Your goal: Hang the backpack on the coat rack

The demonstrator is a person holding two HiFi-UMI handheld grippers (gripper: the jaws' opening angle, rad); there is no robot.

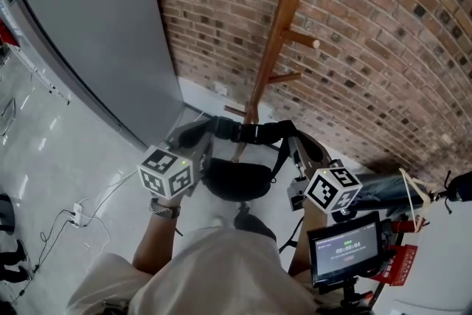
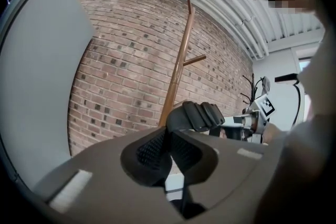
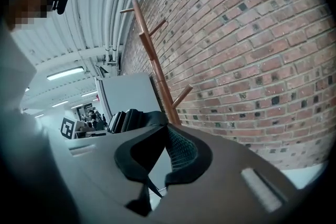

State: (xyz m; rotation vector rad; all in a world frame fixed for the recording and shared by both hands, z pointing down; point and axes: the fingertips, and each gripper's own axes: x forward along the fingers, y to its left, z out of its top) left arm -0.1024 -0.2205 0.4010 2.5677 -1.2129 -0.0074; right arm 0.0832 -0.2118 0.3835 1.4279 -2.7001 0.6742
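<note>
Four fingers (image 2: 152,152) around backpack strap (image 1: 254,132)

Wall: brick wall (image 1: 383,48) fills the upper right of the head view.
Panel: grey panel (image 1: 103,33), upper left, beside the bricks.
Floor: pale floor (image 1: 44,151), left; a white cable (image 1: 96,206) trails across it.
Screen: small lit screen (image 1: 345,248), lower right; possibly a folded umbrella (image 1: 394,188) just above it.

coat rack (image 1: 278,33): top cut off by edge | base: hidden behind backpack (image 1: 236,179)
</note>
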